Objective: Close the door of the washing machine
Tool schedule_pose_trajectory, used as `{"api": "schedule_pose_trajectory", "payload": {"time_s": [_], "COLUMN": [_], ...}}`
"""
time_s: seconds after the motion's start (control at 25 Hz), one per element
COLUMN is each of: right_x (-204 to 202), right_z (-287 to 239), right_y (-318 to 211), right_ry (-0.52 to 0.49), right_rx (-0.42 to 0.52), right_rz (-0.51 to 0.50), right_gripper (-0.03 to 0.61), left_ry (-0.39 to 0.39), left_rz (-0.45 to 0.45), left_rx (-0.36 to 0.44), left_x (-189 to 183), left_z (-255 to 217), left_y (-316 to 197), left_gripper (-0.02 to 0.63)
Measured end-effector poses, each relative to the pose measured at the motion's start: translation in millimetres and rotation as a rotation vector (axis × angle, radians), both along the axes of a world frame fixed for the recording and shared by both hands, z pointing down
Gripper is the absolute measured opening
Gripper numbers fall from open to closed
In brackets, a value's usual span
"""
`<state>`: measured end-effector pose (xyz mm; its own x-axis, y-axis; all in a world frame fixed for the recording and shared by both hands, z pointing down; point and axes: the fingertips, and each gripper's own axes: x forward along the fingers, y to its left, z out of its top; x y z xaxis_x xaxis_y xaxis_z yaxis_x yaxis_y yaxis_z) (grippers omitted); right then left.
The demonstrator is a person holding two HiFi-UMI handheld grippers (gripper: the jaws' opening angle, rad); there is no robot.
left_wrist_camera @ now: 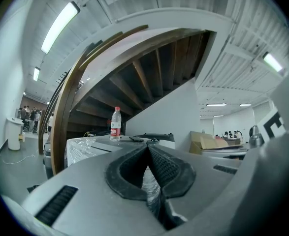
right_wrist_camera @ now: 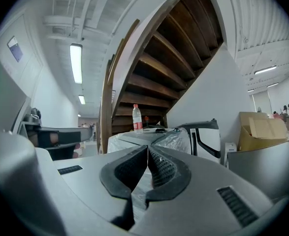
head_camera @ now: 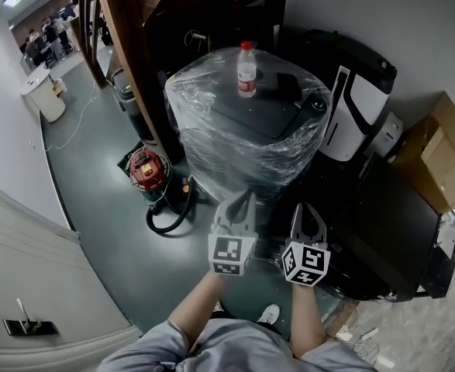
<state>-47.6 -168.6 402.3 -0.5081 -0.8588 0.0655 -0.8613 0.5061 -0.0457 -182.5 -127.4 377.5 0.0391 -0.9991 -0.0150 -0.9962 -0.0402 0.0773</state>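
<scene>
Grey floor [head_camera: 95, 169], one washing machine [head_camera: 243, 142], one bottle [head_camera: 246, 70]

Grey floor [head_camera: 87, 169] is occupied by a plastic-wrapped appliance [head_camera: 243, 142] and a red vacuum cleaner [head_camera: 146, 169]. A bottle [head_camera: 246, 70] is carried upright on the appliance top.

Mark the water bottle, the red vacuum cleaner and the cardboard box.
water bottle [head_camera: 246, 84]: head view, on its red label.
red vacuum cleaner [head_camera: 147, 168]: head view, on its round top.
cardboard box [head_camera: 438, 155]: head view, on its top face.
</scene>
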Motion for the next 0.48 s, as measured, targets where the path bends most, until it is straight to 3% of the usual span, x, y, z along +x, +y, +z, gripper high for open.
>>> {"api": "schedule_pose_trajectory", "payload": {"time_s": [0.48], "right_x": [-2], "right_z": [95], "right_y": [-19], "right_ry": [0.072], "right_rx": [-0.113], "right_rz": [0.013], "right_gripper": [0.0], "left_ry": [-0.012], "left_rz": [0.013], "left_rx": [-0.041], "left_x": [-11], "left_z": [42], "left_y": [-12], "left_gripper": [0.0]}}
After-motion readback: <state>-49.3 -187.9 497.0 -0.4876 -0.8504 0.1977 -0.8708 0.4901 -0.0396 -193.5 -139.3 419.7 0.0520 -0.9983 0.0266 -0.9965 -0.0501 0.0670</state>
